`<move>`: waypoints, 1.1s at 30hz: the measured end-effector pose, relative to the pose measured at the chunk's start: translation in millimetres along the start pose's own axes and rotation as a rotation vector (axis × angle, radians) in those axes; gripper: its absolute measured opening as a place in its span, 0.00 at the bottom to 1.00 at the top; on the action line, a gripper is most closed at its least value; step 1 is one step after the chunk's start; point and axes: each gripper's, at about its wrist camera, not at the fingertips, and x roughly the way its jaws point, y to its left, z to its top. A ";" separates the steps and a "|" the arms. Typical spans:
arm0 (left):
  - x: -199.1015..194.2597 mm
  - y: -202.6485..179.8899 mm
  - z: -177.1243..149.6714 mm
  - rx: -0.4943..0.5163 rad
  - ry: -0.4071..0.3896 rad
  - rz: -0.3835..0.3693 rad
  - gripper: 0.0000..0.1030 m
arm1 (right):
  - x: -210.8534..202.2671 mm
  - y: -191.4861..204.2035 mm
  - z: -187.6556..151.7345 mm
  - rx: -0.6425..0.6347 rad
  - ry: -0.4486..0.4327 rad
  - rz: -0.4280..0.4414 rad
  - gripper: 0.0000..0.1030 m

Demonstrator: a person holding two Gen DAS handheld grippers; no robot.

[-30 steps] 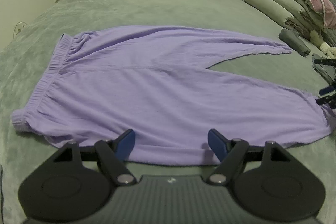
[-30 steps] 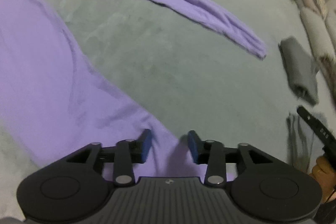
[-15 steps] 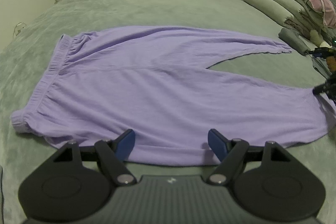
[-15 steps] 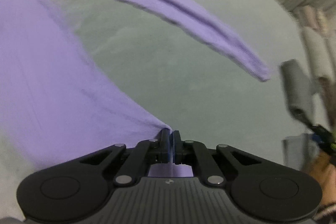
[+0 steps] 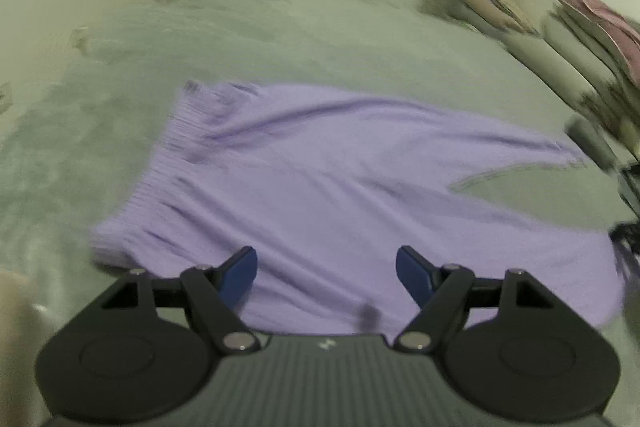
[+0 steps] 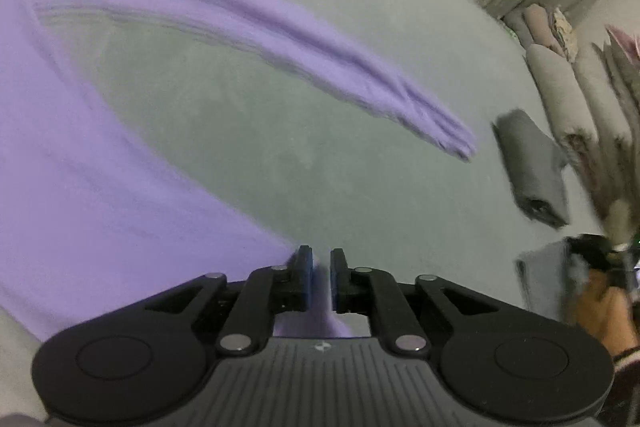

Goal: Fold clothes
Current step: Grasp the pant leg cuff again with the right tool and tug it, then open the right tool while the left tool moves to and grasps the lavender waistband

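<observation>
Purple pants (image 5: 320, 187) lie spread flat on the grey-green bed (image 5: 280, 35), waistband to the left and legs to the right. My left gripper (image 5: 326, 267) hovers open over the pants' near edge, with nothing between its fingers. My right gripper (image 6: 320, 275) is at the near leg's hem; its jaws are opening slightly, with a bunch of the purple pants (image 6: 80, 187) still pinched between the pads. The far leg (image 6: 360, 75) stretches away to the right. The right gripper (image 5: 626, 231) shows blurred at the right edge of the left wrist view.
A folded dark grey cloth (image 6: 532, 167) lies just beyond the far leg's end. Stacked pillows and folded bedding (image 5: 580, 39) line the right side of the bed. A person's hand (image 6: 608, 307) shows at the lower right. Walls and curtains close off the far end.
My right gripper closed on the near leg's hem, then its pads parted a little. The left gripper swung to the left, staying open, and its view is now blurred.
</observation>
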 end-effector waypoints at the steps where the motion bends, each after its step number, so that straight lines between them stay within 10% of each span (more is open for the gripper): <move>1: 0.6 6.4 2.2 -0.020 -0.003 0.019 0.73 | -6.5 3.9 4.5 0.027 -0.029 0.016 0.17; 4: 5.9 27.1 8.5 -0.090 -0.003 0.065 0.73 | -22.3 32.0 25.1 0.040 -0.110 0.128 0.33; 15: 16.1 40.6 13.1 -0.071 -0.039 0.177 0.64 | -29.4 165.9 66.9 -0.009 -0.205 0.473 0.35; 21: 15.9 55.0 16.2 -0.127 -0.011 0.142 0.55 | -39.6 187.8 52.6 -0.083 -0.231 0.468 0.39; 25: 3.2 55.6 34.8 -0.112 -0.047 0.074 0.68 | -47.8 169.8 49.5 -0.040 -0.248 0.507 0.40; 33: 70.7 68.3 100.0 -0.142 0.023 0.180 0.77 | -32.1 145.1 47.1 0.054 -0.251 0.480 0.41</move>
